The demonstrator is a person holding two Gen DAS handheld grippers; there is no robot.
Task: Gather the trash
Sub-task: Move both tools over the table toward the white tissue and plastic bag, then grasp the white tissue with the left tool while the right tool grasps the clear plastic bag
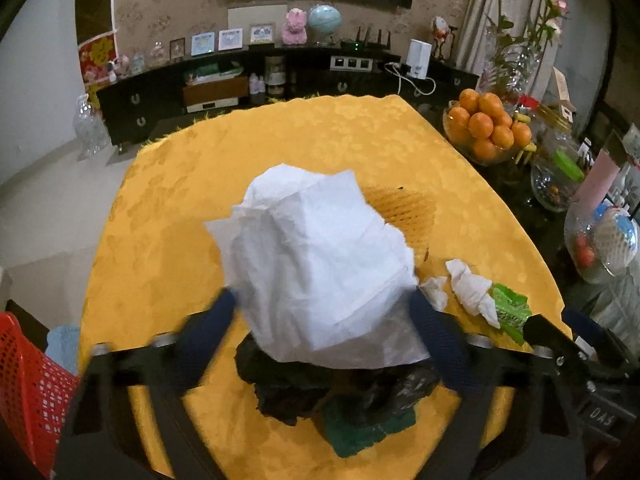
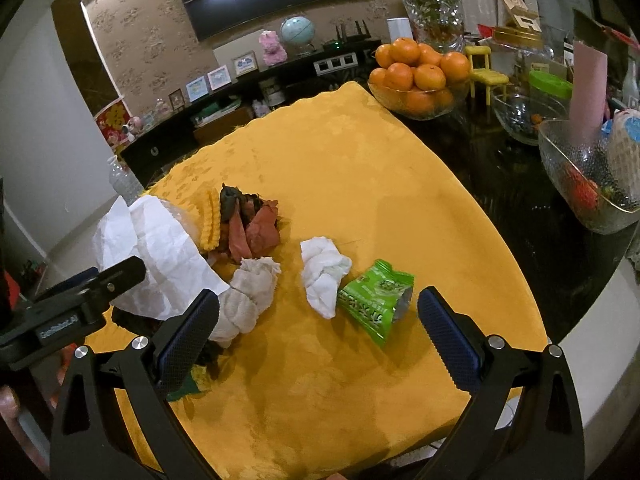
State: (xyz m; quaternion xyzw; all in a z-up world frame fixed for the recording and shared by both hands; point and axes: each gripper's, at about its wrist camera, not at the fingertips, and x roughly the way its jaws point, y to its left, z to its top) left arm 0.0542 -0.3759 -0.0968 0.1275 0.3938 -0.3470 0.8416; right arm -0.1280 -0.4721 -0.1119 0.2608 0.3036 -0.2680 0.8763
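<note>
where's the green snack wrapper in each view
Left wrist view: the green snack wrapper lies low on the right, mostly hidden behind a crumpled white tissue, beside the right tool's dark body.
Right wrist view: it lies low, right of centre, in the gap between the right tool's open fingers, just right of that tissue.
Shared landmark: the bowl of oranges, far right of the yellow cloth.
</note>
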